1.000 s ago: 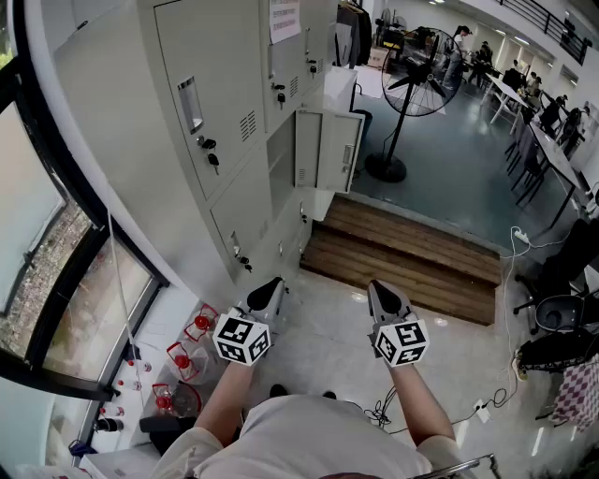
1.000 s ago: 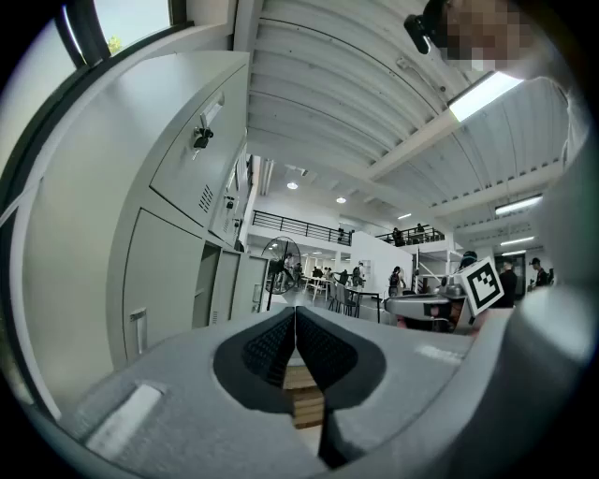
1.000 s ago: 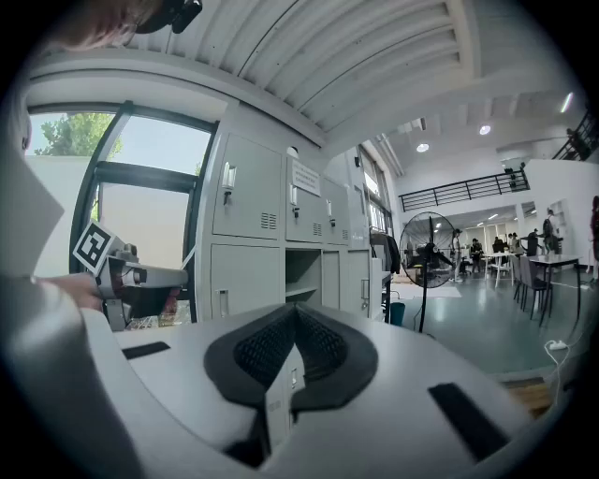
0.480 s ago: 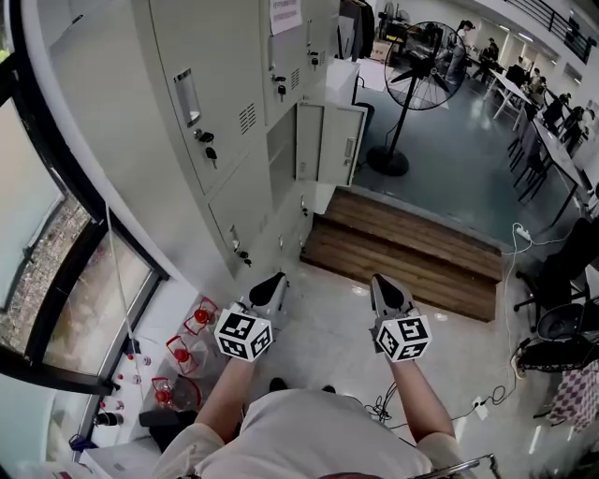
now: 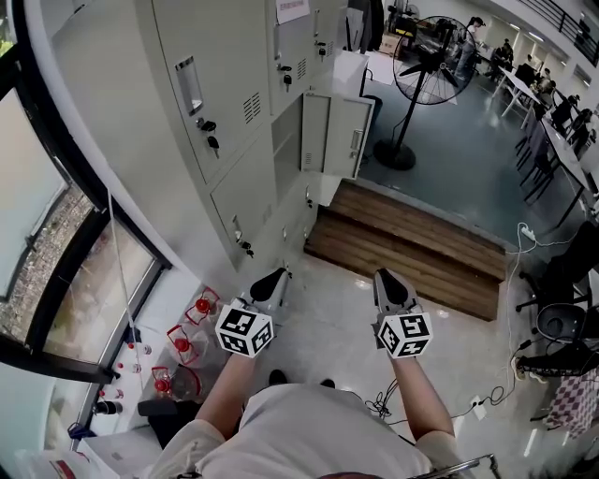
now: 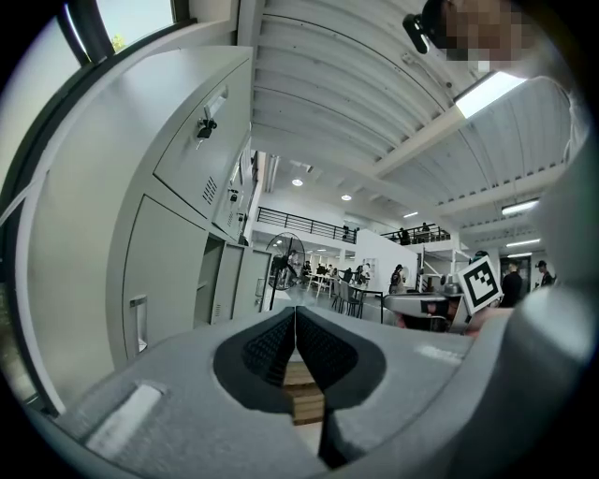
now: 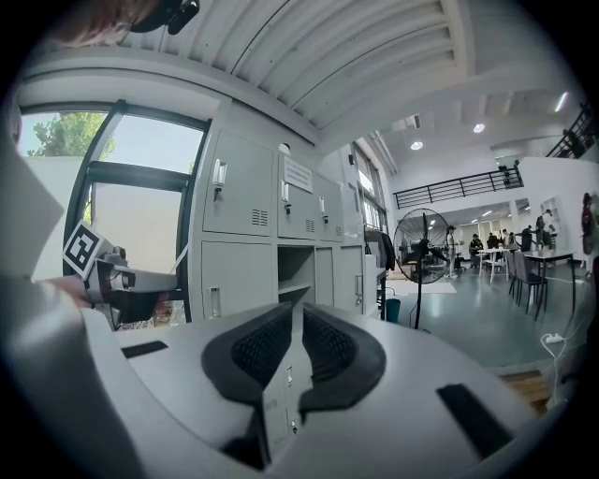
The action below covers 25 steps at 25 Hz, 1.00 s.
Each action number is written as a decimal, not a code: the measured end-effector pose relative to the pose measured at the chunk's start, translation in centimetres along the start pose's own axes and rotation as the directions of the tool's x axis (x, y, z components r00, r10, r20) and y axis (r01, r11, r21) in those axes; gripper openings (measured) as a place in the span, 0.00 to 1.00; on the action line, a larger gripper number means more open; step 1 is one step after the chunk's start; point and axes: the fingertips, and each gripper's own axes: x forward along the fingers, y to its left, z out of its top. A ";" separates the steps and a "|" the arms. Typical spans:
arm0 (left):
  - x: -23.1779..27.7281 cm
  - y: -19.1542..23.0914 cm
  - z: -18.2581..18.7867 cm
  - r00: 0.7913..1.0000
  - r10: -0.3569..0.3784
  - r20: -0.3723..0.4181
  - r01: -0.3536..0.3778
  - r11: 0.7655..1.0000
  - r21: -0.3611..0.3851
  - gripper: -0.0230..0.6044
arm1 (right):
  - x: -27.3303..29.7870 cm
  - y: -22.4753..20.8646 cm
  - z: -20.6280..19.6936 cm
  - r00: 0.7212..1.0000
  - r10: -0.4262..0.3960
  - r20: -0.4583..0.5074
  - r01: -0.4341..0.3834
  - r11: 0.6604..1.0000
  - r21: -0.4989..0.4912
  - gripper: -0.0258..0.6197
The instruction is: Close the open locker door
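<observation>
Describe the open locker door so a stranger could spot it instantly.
Find the grey locker bank on the left. Follow it toward the standing fan, by the wooden steps. One door there stands swung outward; its neighbours are shut.

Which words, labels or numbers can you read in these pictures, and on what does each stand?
No text is readable.
Paper notice on the upper locker door: print too small and blurred.
Left marker cube and right marker cube: square patterns only, no letters.
</observation>
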 end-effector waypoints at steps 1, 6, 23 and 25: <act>0.0 0.0 -0.1 1.000 0.003 -0.002 -0.003 1.000 -0.002 0.06 | 0.0 -0.1 -0.1 1.000 -0.001 0.001 0.001 1.000 0.003 0.09; -0.1 0.0 -0.6 1.000 0.012 -0.011 -0.012 1.000 -0.006 0.06 | 0.1 -0.5 -0.3 1.000 -0.005 0.003 0.004 1.000 0.012 0.15; 0.2 -1.7 -1.0 0.999 0.050 -0.007 -0.050 0.999 0.006 0.06 | -0.8 -2.7 -0.4 1.000 0.009 -0.001 -0.009 1.000 0.017 0.19; 0.2 -1.9 -1.3 0.998 0.061 -0.011 -0.061 0.998 0.009 0.06 | -1.1 -3.2 -0.7 1.000 0.015 -0.008 -0.015 1.000 0.012 0.19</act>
